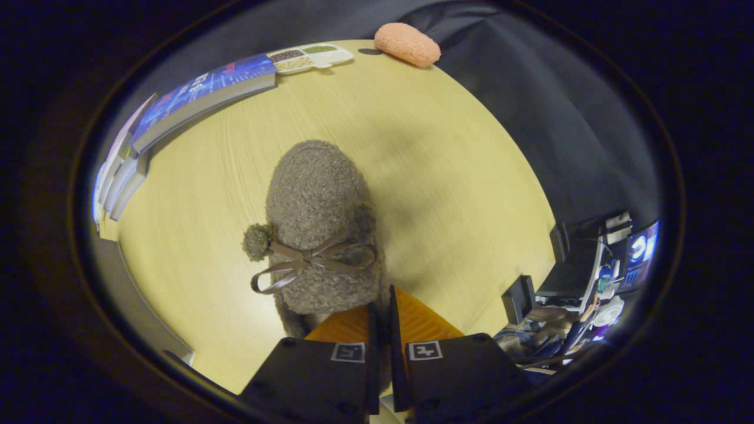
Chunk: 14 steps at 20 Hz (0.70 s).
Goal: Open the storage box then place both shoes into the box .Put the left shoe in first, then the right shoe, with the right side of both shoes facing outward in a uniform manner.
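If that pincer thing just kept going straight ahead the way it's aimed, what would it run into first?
The gripper is already clamped on the heel edge of the fuzzy grey shoe, so the shoe goes with it. Beyond the toe lies bare table, then probably the pink sponge near the far edge.

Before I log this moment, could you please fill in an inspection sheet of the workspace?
Surface: pale wooden table, mostly bare.
Job's things: grey fuzzy shoe with ribbon bow, hanging from the fingers above the table.
Clutter: books beyond the shoe, compartment tray, orange sponge at the far edge.
Grippers: gripper nearly closed, both fingers pinching the shoe's rear edge.
Cables: nothing seen clearly.
Surroundings: dark cloth wall; screens and equipment beside the table.
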Each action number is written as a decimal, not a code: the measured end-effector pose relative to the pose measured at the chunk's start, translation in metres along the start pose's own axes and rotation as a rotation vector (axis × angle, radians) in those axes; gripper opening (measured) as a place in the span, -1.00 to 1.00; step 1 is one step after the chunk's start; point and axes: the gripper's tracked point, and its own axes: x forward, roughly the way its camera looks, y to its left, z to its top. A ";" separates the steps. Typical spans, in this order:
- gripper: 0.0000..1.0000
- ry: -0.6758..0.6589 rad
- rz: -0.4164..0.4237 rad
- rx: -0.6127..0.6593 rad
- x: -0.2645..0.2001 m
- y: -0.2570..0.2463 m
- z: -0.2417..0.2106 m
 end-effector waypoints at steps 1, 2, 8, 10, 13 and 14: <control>-0.74 -0.006 -0.001 0.009 -0.001 0.000 -0.001; -0.74 -0.009 -0.002 0.003 0.000 0.000 -0.005; -0.91 -0.012 0.036 -0.028 -0.002 -0.001 -0.001; -0.93 -0.023 0.040 -0.035 -0.003 -0.002 0.000; -0.92 -0.044 0.027 -0.016 -0.007 -0.005 0.000; -0.92 -0.056 0.022 -0.003 -0.010 -0.006 0.001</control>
